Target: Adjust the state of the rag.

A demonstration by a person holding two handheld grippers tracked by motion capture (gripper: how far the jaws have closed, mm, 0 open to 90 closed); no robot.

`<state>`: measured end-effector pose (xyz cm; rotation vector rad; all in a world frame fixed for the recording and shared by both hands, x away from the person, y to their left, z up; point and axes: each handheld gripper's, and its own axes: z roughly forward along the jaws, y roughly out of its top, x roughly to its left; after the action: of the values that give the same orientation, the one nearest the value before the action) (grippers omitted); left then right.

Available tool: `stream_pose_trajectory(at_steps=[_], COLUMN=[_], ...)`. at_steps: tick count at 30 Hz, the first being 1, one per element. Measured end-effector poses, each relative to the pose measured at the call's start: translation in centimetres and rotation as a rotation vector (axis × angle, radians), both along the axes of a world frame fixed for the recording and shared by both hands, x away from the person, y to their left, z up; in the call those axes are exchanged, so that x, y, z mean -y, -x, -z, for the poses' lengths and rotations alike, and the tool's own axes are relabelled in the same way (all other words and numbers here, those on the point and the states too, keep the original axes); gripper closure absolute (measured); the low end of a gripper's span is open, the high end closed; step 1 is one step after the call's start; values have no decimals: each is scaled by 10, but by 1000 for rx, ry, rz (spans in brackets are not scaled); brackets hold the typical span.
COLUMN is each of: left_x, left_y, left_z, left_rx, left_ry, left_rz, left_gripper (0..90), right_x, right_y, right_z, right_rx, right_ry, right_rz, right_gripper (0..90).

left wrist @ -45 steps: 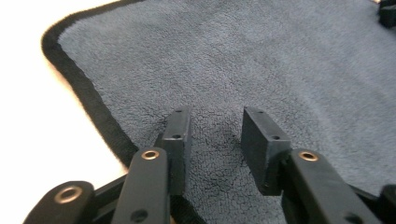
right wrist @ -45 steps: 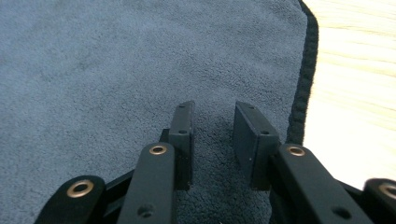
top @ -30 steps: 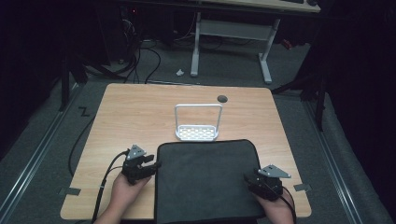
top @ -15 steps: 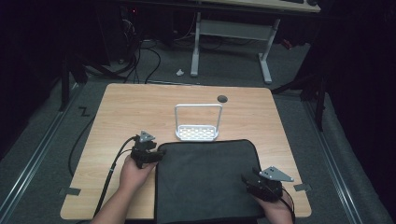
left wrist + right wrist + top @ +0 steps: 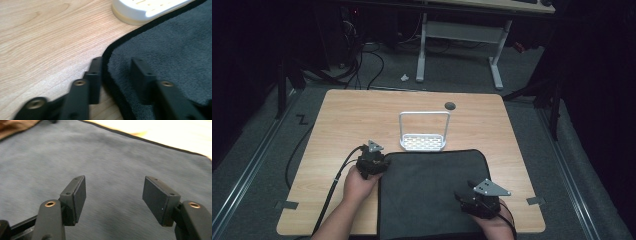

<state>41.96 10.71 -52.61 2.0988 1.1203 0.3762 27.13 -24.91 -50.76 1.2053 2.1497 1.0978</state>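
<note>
High view first: a dark grey cloth mat (image 5: pixel 432 192) lies spread flat on the near half of the wooden table (image 5: pixel 342 115), its near edge at the table's near edge. Just beyond its far edge stands a small white rack (image 5: pixel 423 132) with a perforated base and a hoop-shaped handle, its base touching or almost touching the mat's black border. A dark round grommet hole (image 5: pixel 450 106) sits in the tabletop farther back. The left gripper (image 5: pixel 371 164) is at the mat's far left corner, held by a hand that comes in from the near edge. The right gripper (image 5: pixel 474 200) hovers over the mat's near right part, well apart from the left one.

Left gripper view: the left gripper (image 5: pixel 116 75) straddles the black-bordered edge of the mat (image 5: pixel 170 50), one jaw over bare wood, the other over the fabric. The jaws have just been closing, with the mat's corner edge between them; a gap is visible beside the hem, so they are not yet clamped on it. The white rack (image 5: pixel 145 10) shows at the top.

Right gripper view: the right gripper (image 5: pixel 115 195) has its jaws spread wide apart, having just been opening, with nothing between them. The mat (image 5: pixel 75 152) lies below.
</note>
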Motion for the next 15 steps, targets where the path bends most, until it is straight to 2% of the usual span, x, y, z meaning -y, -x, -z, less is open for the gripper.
stream_pose_trajectory(at_steps=[3,5,9,15], left_x=[0,-2,-8,-10], left_y=[2,4,4,5], left_z=[2,5,9,9], left_rx=[11,20,5,-5], left_ry=[17,57,126,149], left_rz=[18,23,28,26], left_gripper=[753,797,821,818], right_x=[-14,-25,-53,-104], right_y=[1,2,4,0], right_z=[-1,-1,-2,0], right_rx=[-3,-4,2,-11], right_ry=[1,-5,7,39], right_rz=[-26,-53,-122,-245], right_gripper=[353,349,350,373])
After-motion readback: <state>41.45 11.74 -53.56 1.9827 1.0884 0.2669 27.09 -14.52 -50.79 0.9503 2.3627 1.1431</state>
